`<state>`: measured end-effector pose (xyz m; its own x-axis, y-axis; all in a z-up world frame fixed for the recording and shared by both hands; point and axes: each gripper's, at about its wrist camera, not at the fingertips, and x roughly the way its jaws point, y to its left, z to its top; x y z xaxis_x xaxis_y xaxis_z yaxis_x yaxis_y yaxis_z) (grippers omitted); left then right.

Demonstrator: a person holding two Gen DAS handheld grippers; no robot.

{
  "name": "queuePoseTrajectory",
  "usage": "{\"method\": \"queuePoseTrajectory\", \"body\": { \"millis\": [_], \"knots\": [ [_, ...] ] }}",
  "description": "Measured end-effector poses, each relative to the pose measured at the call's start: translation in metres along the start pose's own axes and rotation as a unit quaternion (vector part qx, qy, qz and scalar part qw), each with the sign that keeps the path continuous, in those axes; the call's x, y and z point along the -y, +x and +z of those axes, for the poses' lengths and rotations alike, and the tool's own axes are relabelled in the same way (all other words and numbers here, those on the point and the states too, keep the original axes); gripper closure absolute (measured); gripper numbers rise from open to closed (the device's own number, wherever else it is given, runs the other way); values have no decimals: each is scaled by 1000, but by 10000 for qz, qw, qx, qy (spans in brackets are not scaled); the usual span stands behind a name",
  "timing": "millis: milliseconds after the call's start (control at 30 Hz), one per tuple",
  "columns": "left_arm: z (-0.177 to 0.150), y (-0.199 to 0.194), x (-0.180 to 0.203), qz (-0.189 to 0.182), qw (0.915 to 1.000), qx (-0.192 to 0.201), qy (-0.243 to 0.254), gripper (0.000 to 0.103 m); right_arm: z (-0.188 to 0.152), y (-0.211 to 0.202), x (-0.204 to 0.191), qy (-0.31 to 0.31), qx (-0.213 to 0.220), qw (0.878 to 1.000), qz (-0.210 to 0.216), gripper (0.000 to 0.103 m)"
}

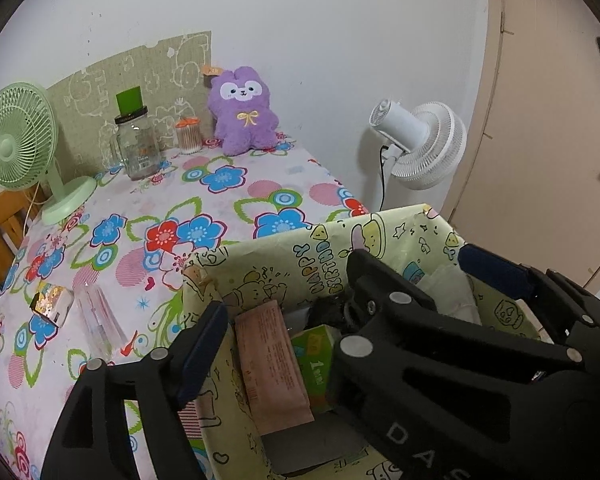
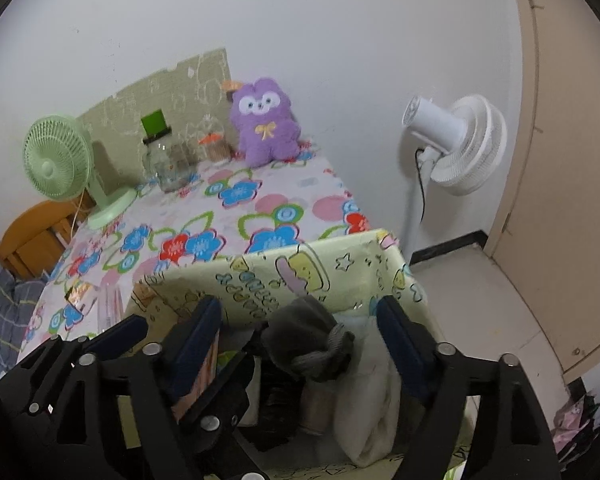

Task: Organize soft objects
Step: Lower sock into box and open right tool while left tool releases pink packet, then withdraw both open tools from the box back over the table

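a rolled-up grey sock (image 2: 312, 344) lies in the yellow cartoon box (image 2: 340, 276), on top of the other stuff, and a white soft cloth (image 2: 374, 396) is squashed in just beside it on the right. the right gripper (image 2: 300, 340) is over the box with its two blue-padded fingers (image 2: 400, 340) spread wide, one on each side of the sock, and the pads are not touching it. the left gripper (image 1: 284, 292) is over the same box, its jaws wide too, and nothing is held between them. from the left wrist view you can see a pink flat packet (image 1: 272, 364) and a small green box (image 1: 314, 356) standing inside the yellow box. the box sits at the near edge of a table (image 1: 228, 200) with a flowery cloth in blue, red, pink and green. far back on the table, against the wall, sits a purple plush toy (image 1: 242, 112) with a yellow bow. next to it is a little pot of cotton buds (image 1: 188, 134), then a glass jar (image 1: 136, 148) with a black lid and a green card on top. a green desk fan (image 1: 24, 140) stands at the left side of the table. a white standing fan (image 1: 424, 144) is on the floor to the right, near a beige door (image 1: 540, 120). on the near left of the table lie a small shiny packet (image 1: 52, 304) and a clear plastic thing (image 1: 98, 320)
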<state>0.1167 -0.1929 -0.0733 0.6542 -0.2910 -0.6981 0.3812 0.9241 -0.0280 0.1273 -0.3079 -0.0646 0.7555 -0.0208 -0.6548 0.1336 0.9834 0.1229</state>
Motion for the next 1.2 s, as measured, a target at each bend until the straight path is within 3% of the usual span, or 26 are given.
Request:
{"method": "queuePoseTrajectory", "body": {
  "millis": [200, 1200],
  "knots": [
    [-1, -11, -2, -18, 10000, 95, 12, 18, 1, -11, -6, -86, 109, 9999, -87, 14],
    [-16, -87, -38, 127, 9967, 797, 55, 9, -9, -79, -63, -303, 575, 9971, -384, 14]
  ]
}}
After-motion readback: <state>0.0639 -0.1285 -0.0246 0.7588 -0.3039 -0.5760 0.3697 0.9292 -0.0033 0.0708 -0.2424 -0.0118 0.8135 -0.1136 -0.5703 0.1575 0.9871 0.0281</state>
